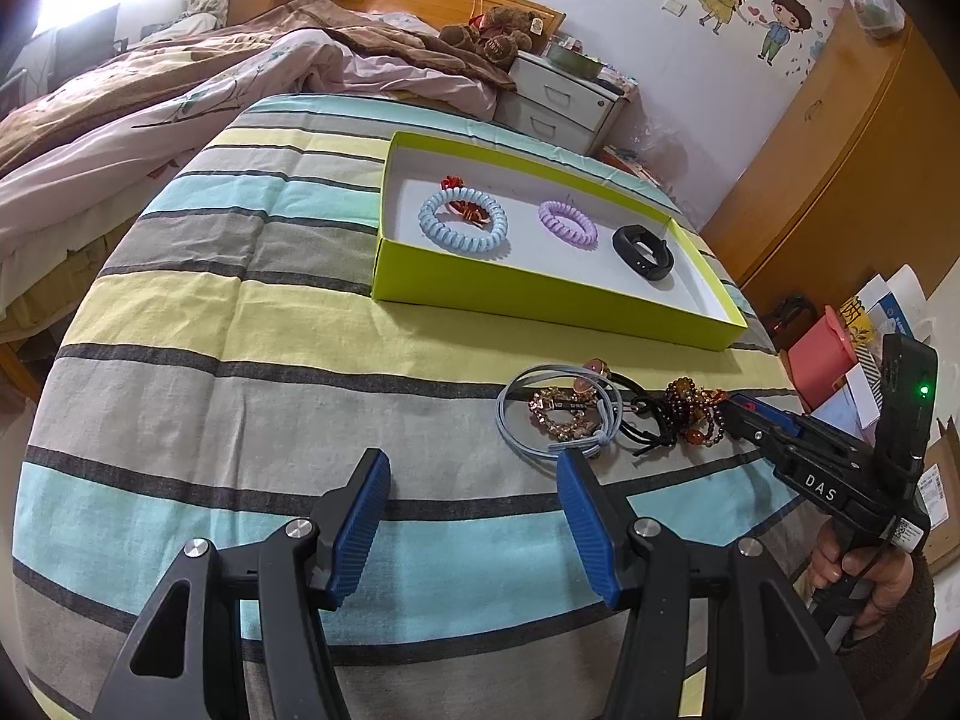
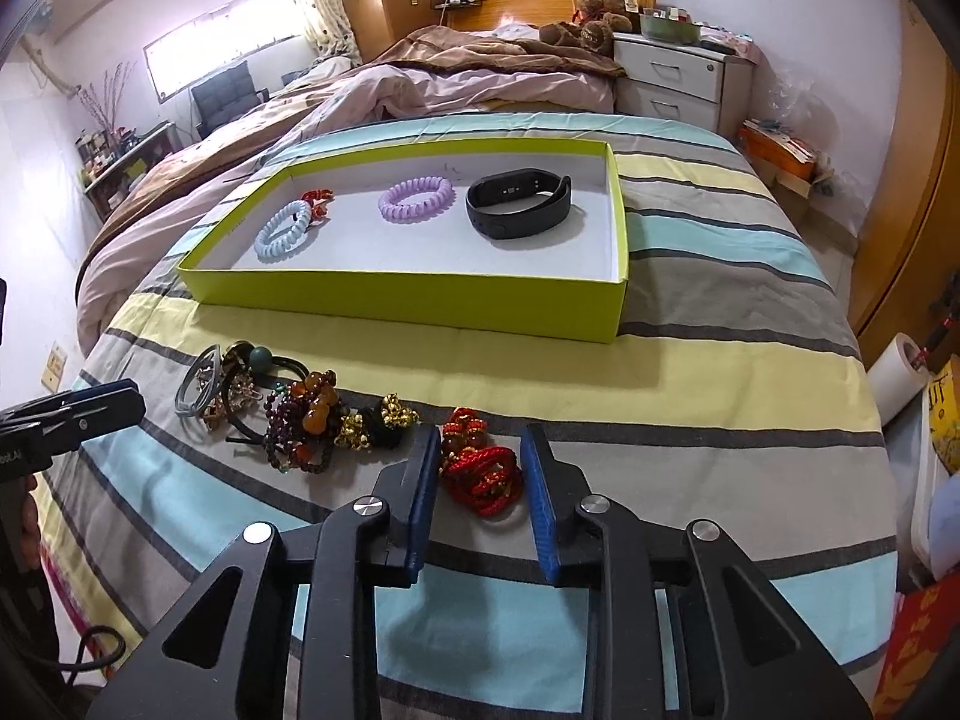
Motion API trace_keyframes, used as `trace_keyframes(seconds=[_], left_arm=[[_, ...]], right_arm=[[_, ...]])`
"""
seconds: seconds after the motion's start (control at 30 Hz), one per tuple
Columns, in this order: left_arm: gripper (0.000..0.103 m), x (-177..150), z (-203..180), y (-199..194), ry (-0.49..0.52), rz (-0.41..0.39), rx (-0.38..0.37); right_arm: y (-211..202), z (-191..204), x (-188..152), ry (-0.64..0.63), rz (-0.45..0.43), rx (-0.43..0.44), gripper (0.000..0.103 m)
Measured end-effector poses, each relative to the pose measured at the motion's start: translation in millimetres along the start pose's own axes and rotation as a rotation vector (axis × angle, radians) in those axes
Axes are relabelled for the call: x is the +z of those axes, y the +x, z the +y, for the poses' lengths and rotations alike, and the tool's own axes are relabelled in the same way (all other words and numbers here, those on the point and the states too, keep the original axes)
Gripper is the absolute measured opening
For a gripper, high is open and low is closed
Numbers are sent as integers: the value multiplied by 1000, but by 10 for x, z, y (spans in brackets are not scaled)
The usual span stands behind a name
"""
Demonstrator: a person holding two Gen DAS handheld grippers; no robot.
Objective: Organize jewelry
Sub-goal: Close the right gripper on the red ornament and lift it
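A red braided bracelet (image 2: 480,474) lies on the striped bedspread between the blue pads of my right gripper (image 2: 480,438), which press its two sides. Left of it sits a pile: a gold-bell hair tie (image 2: 384,420), amber and dark bead bracelets (image 2: 300,414), and grey hair ties (image 1: 540,408). My left gripper (image 1: 474,462) hovers open just short of the grey ties, holding nothing. The yellow-green box (image 1: 540,306) holds a light blue coil tie (image 1: 462,219), a purple coil tie (image 1: 567,217), a black fitness band (image 1: 643,252) and a small red piece (image 1: 456,183).
The box stands on the bed beyond the pile. A rumpled pink and brown duvet (image 2: 420,84) lies farther back. A white nightstand (image 2: 678,84) and a wooden wardrobe (image 1: 840,150) are to the right. Boxes and papers (image 1: 840,360) crowd the floor beside the bed.
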State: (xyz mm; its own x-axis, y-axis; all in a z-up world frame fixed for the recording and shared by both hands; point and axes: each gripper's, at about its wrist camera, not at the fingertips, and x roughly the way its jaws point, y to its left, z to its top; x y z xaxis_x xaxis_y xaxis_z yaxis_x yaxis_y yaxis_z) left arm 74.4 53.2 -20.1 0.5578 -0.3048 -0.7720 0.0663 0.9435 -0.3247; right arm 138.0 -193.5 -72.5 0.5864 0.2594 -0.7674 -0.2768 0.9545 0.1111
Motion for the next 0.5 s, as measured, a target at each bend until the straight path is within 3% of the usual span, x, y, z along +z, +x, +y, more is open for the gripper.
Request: trace_keyframes(seconds=[0.37,0.5], left_arm=[[57,96,-105,115,28,14,27],[57,165,-141,174,47,5,103]], right_arm=[[-156,-159,-43,73,-57,-1,21],[-184,-202,-54,89,-67,9,21]])
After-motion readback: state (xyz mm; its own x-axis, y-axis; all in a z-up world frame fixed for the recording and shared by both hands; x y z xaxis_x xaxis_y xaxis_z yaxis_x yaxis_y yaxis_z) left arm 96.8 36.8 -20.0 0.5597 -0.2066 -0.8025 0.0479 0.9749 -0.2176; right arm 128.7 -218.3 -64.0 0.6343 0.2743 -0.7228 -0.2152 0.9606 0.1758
